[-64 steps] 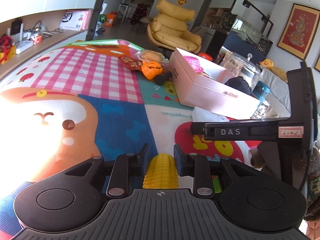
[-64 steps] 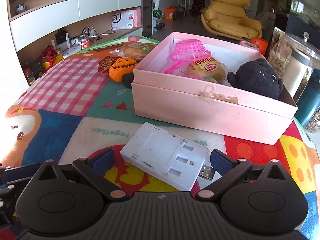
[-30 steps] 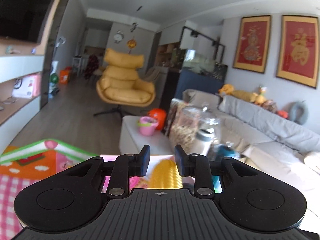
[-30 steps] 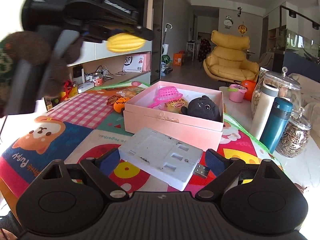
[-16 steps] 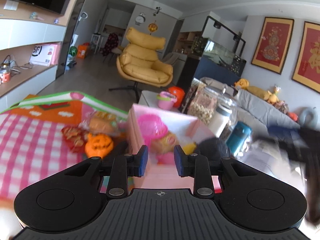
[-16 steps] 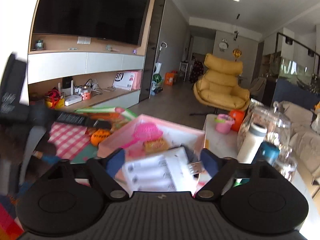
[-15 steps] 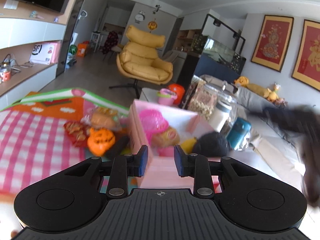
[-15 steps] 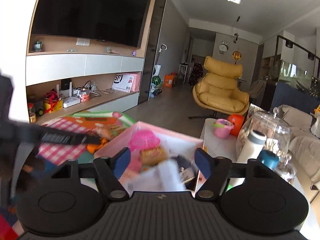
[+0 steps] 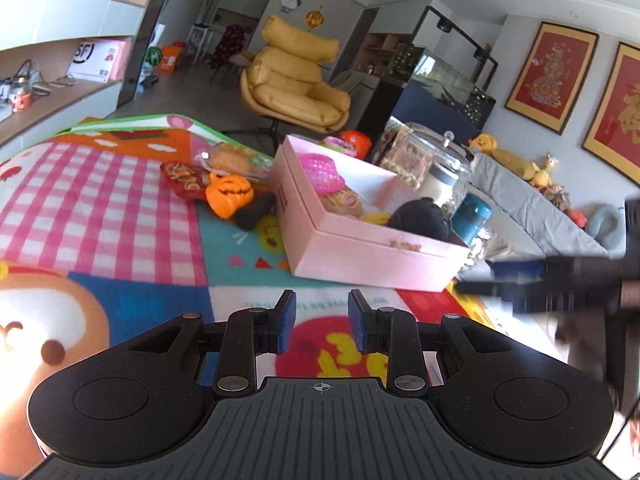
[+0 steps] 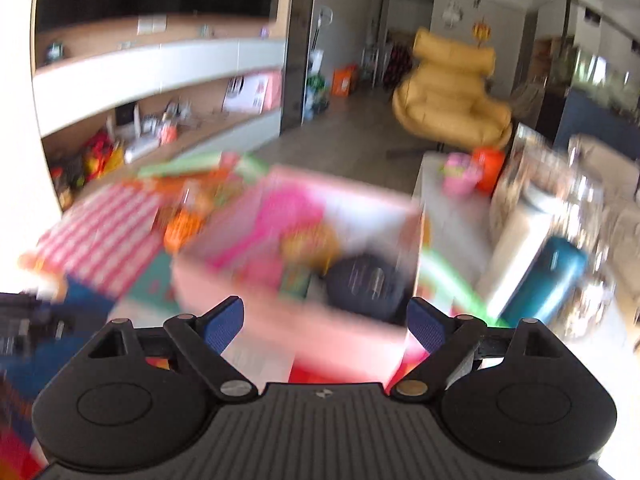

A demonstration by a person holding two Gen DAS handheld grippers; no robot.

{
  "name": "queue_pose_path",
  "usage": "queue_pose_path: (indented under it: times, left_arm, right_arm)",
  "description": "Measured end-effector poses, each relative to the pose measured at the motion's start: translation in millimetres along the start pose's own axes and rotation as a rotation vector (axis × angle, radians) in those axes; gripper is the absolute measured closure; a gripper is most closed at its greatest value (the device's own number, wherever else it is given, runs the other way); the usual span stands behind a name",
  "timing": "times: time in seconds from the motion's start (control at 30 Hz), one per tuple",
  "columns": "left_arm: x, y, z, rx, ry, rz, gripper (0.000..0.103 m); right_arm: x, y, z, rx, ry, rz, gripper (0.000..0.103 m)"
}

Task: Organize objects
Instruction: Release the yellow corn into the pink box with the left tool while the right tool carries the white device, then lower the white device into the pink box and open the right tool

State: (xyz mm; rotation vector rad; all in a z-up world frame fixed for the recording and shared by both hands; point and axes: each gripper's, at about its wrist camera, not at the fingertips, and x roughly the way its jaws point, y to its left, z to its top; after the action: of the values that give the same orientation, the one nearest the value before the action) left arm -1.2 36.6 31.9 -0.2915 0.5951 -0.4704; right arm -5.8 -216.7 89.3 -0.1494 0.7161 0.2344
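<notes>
An open pink box [image 9: 360,256] stands on the colourful play mat [image 9: 120,200]. Inside it lie a pink basket [image 9: 324,168], a wrapped bun [image 9: 346,200], a black plush [image 9: 420,216] and a yellow corn [image 9: 376,219]. My left gripper [image 9: 320,316] hangs low over the mat in front of the box, jaws a little apart and empty. My right gripper [image 10: 326,320] hovers over the box [image 10: 280,300] in a blurred view, its jaws opening wide with nothing between them. An orange pumpkin toy [image 9: 230,196] lies left of the box.
Left of the box lie a red snack packet [image 9: 186,176], a wrapped bread [image 9: 232,162] and a dark stick-like thing [image 9: 254,212]. Glass jars [image 9: 440,160] and a teal bottle [image 9: 474,216] stand right of the box. The right gripper [image 9: 478,278] blurs across the right side.
The corn has left my left gripper and lies in the box; that gripper has dropped toward the mat. The white plastic case is gone from the right gripper's jaws, which have spread.
</notes>
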Motion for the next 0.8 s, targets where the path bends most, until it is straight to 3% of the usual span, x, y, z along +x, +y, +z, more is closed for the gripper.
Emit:
queue_pose_path:
  times: [0.2, 0.23, 0.3, 0.33, 0.37, 0.67, 0.8]
  left_arm:
    - [3, -14, -10, 0.023, 0.052, 0.032, 0.072]
    - [3, -15, -11, 0.024, 0.054, 0.035, 0.072]
    - [1, -15, -12, 0.022, 0.057, 0.038, 0.072]
    - [1, -15, -13, 0.020, 0.059, 0.040, 0.072]
    - [0, -15, -13, 0.017, 0.061, 0.043, 0.072]
    - [-6, -9, -20, -0.021, 0.080, 0.054, 0.072]
    - [-7, -6, -21, -0.032, 0.079, 0.049, 0.072]
  right_arm:
    - [10, 29, -60, 0.000, 0.149, 0.023, 0.014]
    - [6, 30, -63, 0.006, 0.123, 0.014, 0.016]
    - [0, 36, -60, -0.016, 0.124, 0.048, 0.035]
    - [-3, 39, -58, -0.023, 0.127, 0.051, 0.052]
    - [-5, 42, -56, -0.035, 0.128, 0.051, 0.054]
    - [-23, 41, -29, -0.026, 0.083, 0.082, 0.054]
    - [-36, 27, 9, 0.030, 0.011, 0.106, 0.055]
